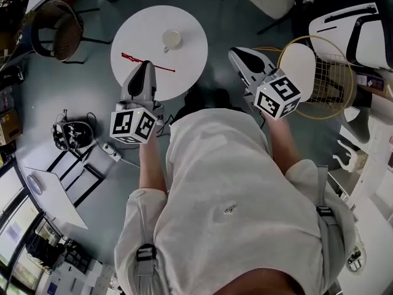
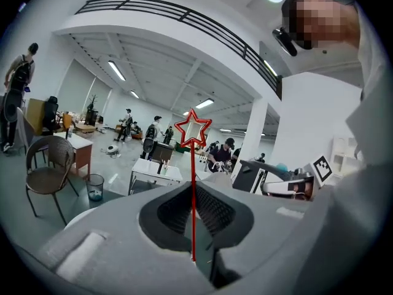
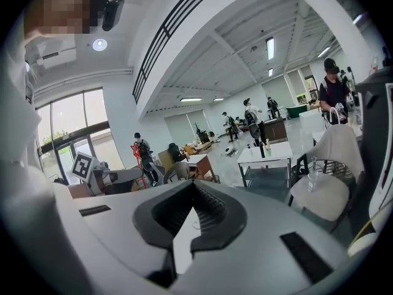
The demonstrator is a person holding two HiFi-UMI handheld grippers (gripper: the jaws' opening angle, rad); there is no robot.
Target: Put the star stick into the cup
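Note:
A thin red star stick (image 1: 161, 67) crosses the near part of the round white table (image 1: 184, 23). My left gripper (image 1: 147, 65) is shut on the stick partway along it. In the left gripper view the stick (image 2: 193, 201) rises from between the closed jaws of that gripper (image 2: 193, 238), and its outlined red star (image 2: 193, 128) is at the top. A small white cup (image 1: 172, 40) stands upright on the table beyond the stick. My right gripper (image 1: 238, 54) hovers off the table's right edge, over the floor. The right gripper (image 3: 184, 238) looks shut and holds nothing.
A wicker chair (image 1: 58, 29) stands left of the table. A badminton racket (image 1: 319, 72) lies to the right. A black device with cables (image 1: 73, 134) sits on the floor at the left. The person's torso fills the lower part of the head view.

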